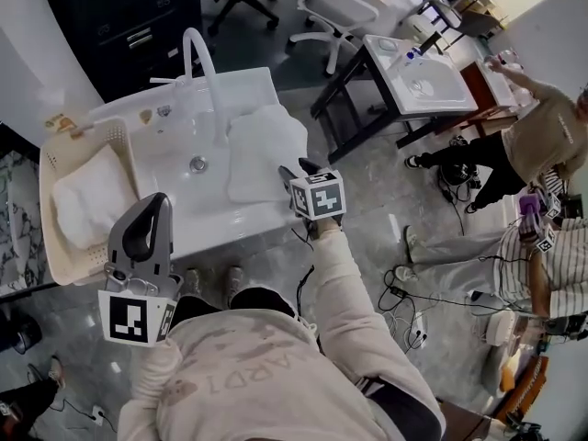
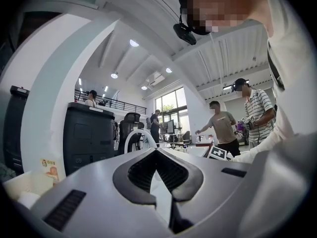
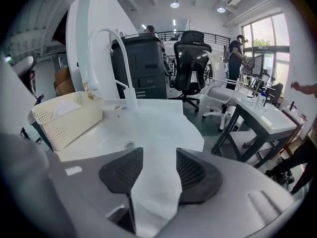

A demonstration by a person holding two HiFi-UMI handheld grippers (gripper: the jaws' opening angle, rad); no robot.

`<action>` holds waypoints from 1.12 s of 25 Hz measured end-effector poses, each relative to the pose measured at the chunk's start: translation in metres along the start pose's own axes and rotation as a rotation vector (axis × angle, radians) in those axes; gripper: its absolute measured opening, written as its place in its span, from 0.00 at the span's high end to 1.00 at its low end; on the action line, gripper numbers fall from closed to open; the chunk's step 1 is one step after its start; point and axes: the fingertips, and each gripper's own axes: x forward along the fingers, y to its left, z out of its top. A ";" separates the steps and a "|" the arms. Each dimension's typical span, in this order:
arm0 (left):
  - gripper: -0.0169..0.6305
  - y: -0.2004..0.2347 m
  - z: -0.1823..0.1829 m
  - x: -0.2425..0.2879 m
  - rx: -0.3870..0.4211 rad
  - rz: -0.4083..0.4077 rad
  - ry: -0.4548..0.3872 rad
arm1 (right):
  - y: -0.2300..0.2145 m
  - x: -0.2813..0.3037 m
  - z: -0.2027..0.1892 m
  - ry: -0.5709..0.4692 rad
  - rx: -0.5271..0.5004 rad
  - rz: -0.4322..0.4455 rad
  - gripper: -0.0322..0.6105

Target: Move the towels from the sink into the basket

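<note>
One towel lies in the sink under the right gripper, jaws apart, not squeezing. Left gripper is closed, empty. A thin pinch could drop it before the basket.

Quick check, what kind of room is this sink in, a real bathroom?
Probably not: it looks like an open office or lab. Office chairs stand behind the sink, a second sink stands free nearby, and cables trail over the floor.
</note>
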 end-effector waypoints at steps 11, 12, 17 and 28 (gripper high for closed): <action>0.97 0.008 -0.006 -0.005 0.007 0.062 0.025 | -0.023 0.034 -0.020 0.133 -0.001 -0.048 0.41; 0.97 0.010 -0.006 -0.006 0.009 0.067 0.028 | -0.025 0.038 -0.024 0.150 -0.002 -0.053 0.39; 0.97 0.019 -0.006 -0.009 0.014 0.098 0.038 | -0.030 0.052 -0.035 0.185 -0.001 -0.063 0.37; 0.97 0.028 -0.003 -0.015 0.029 0.104 0.033 | -0.043 0.041 -0.028 0.121 0.112 -0.132 0.69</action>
